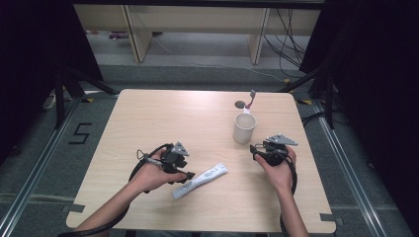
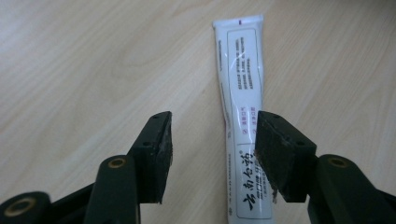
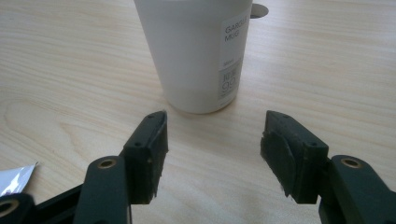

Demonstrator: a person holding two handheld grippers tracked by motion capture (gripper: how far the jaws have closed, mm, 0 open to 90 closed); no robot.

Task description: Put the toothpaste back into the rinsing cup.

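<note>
Tube: my left gripper (image 2: 212,140) is nearer, jaws parted and empty — toothpaste tube (image 2: 243,93) runs lengthwise ahead, under the right-hand jaw.
Mug: white mug (image 3: 196,51) ahead of my right gripper (image 3: 212,140) — jaws apart, empty.

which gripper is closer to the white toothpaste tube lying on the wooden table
Left. The left gripper is right at the white toothpaste tube, jaws open over its near end. The right gripper sits farther right, facing the white mug.

White toothpaste tube (image 2: 242,116) bears black and red print. Beside it, the white mug (image 3: 196,51) carries a grey-lettered label on the pale wood-grain table (image 1: 163,118).
</note>
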